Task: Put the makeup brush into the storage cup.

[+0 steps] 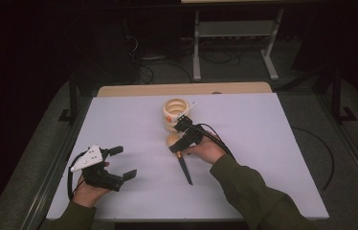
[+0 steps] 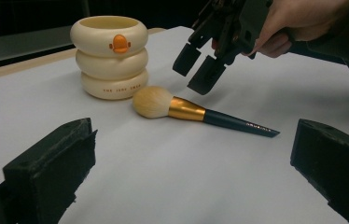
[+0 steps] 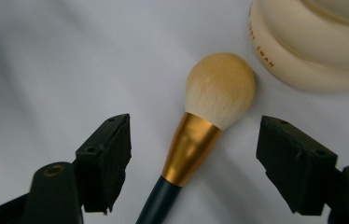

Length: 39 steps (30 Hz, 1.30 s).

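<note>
A makeup brush (image 1: 185,170) with a cream head, gold collar and dark handle lies flat on the white table, its head toward a cream ringed cup (image 1: 176,112). The cup (image 2: 109,56) bears an orange duck mark and stands upright, just beside the brush head (image 3: 219,88). My right gripper (image 1: 179,133) hovers over the brush, tilted down. Its jaws straddle the gold collar (image 3: 191,144) with a gap on each side, so my right gripper (image 3: 196,128) is open and holds nothing. My left gripper (image 1: 123,163) rests at the front left, open and empty, facing the brush (image 2: 186,109) and the right gripper (image 2: 196,65).
The white table top (image 1: 263,143) has a wooden strip (image 1: 134,89) along its far edge. Beyond it are a dark floor, cables and a metal stand (image 1: 234,33). A person's green sleeve (image 1: 249,187) comes in from the bottom right.
</note>
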{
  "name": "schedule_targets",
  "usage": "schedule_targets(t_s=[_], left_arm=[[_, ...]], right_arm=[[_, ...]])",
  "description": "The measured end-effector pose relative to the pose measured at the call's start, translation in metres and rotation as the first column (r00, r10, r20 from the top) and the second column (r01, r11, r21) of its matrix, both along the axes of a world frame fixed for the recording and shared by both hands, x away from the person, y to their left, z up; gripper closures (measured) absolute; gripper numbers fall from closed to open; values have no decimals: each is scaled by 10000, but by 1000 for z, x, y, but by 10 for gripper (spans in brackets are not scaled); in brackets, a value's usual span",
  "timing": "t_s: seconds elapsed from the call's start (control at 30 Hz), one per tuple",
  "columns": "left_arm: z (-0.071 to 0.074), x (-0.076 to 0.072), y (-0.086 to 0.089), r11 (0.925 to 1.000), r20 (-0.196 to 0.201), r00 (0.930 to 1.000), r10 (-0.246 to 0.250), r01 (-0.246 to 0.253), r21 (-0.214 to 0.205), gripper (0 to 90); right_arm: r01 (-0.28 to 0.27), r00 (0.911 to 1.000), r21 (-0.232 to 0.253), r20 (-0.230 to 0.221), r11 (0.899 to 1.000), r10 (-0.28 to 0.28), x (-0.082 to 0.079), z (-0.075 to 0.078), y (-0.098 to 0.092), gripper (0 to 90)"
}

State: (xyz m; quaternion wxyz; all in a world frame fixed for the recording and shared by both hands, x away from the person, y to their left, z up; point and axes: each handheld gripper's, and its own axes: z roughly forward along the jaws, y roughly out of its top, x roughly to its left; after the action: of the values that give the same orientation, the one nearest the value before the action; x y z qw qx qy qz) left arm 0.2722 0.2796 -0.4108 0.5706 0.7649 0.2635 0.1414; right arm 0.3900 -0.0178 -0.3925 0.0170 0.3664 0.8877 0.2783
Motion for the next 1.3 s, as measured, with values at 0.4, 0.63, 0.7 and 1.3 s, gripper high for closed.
schedule_targets(t_s=[0.4,0.63,0.7,1.3], left_arm=[[0,0,1,10000,6,10000,11,-11,-7,0],[0,0,1,10000,-19,10000,31,-31,-30,0],[0,0,1,10000,-9,10000,41,-41,-44,0],[1,0,1,10000,49,10000,17,-17,8,0]], right_arm=[[-33,9996,-431,-292,9991,21,2,-12,7,328],[-3,9988,-568,-492,9984,-25,4,-17,8,364],[-5,9986,-632,-537,9980,-29,4,-19,8,372],[-60,9961,-952,-884,9954,-24,6,-29,12,474]])
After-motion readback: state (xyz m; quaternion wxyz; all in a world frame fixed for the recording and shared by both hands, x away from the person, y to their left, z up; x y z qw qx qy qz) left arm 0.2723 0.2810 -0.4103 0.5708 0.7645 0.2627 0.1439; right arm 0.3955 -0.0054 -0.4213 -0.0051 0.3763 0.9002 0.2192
